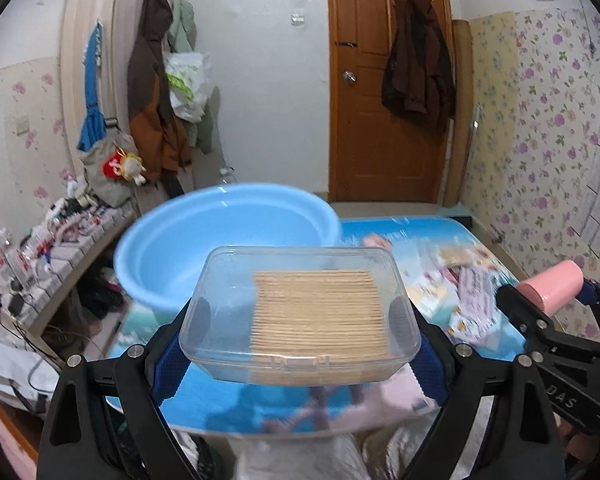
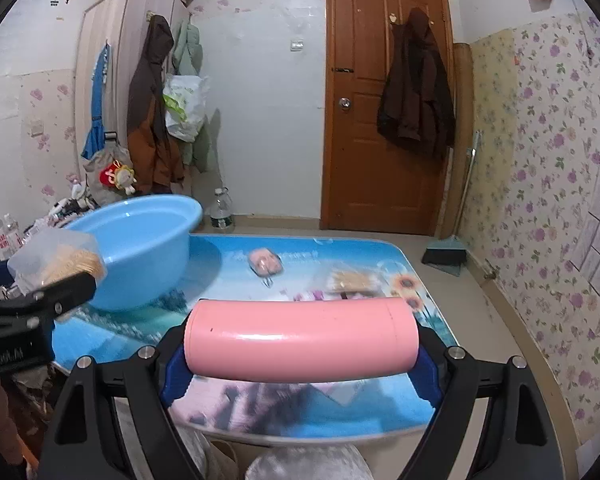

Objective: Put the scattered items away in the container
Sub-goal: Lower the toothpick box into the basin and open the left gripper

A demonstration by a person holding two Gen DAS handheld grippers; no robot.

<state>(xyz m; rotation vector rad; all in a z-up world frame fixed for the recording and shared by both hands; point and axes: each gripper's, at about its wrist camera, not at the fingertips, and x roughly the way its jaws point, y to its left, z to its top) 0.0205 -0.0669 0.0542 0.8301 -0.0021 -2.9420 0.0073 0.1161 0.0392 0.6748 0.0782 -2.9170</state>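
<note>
A: What did the left tongs (image 1: 300, 320) hold?
B: They were clamped on a clear plastic box of toothpicks (image 1: 304, 312), lifted above the table (image 1: 496, 344); the blue basin (image 1: 204, 240) stood just behind it.
A: And the right tongs (image 2: 300, 344)?
B: They gripped a pink cylinder (image 2: 300, 340) crosswise, off the table; the basin (image 2: 140, 248) sat at the far left.
A: Anything left on the table?
B: A small pink item (image 2: 265, 262) and another clear toothpick box (image 2: 356, 280), near each other; both blurred.
</note>
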